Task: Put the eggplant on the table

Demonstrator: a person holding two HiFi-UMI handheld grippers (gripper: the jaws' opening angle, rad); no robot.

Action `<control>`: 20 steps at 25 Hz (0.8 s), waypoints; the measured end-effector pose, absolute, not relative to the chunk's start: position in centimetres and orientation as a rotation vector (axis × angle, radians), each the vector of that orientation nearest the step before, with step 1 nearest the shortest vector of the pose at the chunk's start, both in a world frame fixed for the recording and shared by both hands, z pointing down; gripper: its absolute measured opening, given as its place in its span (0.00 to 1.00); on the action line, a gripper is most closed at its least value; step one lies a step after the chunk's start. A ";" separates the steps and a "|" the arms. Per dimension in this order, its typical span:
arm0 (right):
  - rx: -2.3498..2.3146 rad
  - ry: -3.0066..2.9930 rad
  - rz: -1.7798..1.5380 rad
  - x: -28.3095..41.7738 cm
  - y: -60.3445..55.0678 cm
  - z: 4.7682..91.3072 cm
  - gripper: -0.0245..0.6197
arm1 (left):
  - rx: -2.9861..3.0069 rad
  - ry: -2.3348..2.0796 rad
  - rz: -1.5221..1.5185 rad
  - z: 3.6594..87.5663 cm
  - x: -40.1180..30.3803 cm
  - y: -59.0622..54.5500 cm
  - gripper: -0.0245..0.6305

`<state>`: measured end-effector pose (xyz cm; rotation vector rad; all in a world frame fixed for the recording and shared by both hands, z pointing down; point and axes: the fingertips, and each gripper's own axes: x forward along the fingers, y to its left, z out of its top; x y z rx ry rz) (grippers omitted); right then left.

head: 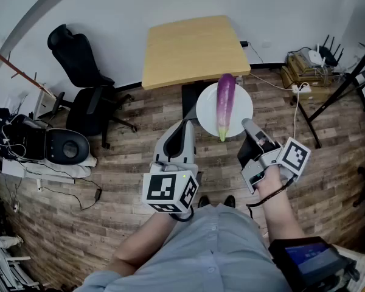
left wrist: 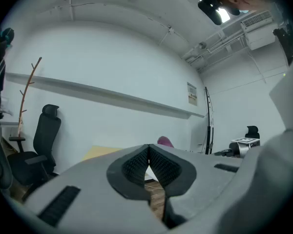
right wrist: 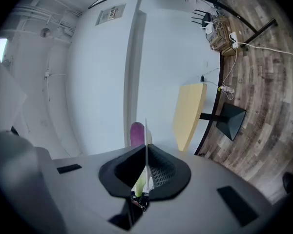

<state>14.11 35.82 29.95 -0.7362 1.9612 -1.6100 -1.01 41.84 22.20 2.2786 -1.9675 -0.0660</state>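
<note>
A long purple eggplant [head: 225,102] with a green stem lies on a round white plate [head: 205,109], held in the air just in front of the light wooden table [head: 194,50]. My right gripper [head: 248,126] is shut on the plate's near right rim. In the right gripper view the plate [right wrist: 146,130] shows edge-on as a thin white line between the pads, with the eggplant [right wrist: 137,133] beyond it. My left gripper [head: 185,126] hangs just left of the plate, shut on nothing; past its closed jaws [left wrist: 149,152] peeks the eggplant's tip [left wrist: 165,141].
A black office chair [head: 85,90] stands to the left of the table. Routers, a box and cables [head: 310,66] lie on the wooden floor at the right, next to a slanted black stand [head: 334,96]. Bags and gear sit at the far left [head: 42,145].
</note>
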 end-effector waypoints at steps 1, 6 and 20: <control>-0.737 1.963 -1.610 14.1 35.7 30.0 0.06 | 2.279 -1.967 -0.066 22.2 -1.0 41.7 0.05; -0.735 1.958 -1.622 14.2 34.6 29.7 0.06 | 2.276 -1.963 -0.059 21.9 -0.7 40.5 0.05; -0.742 1.948 -1.657 17.0 30.7 29.2 0.06 | 2.238 -1.974 -0.040 21.4 1.7 36.6 0.05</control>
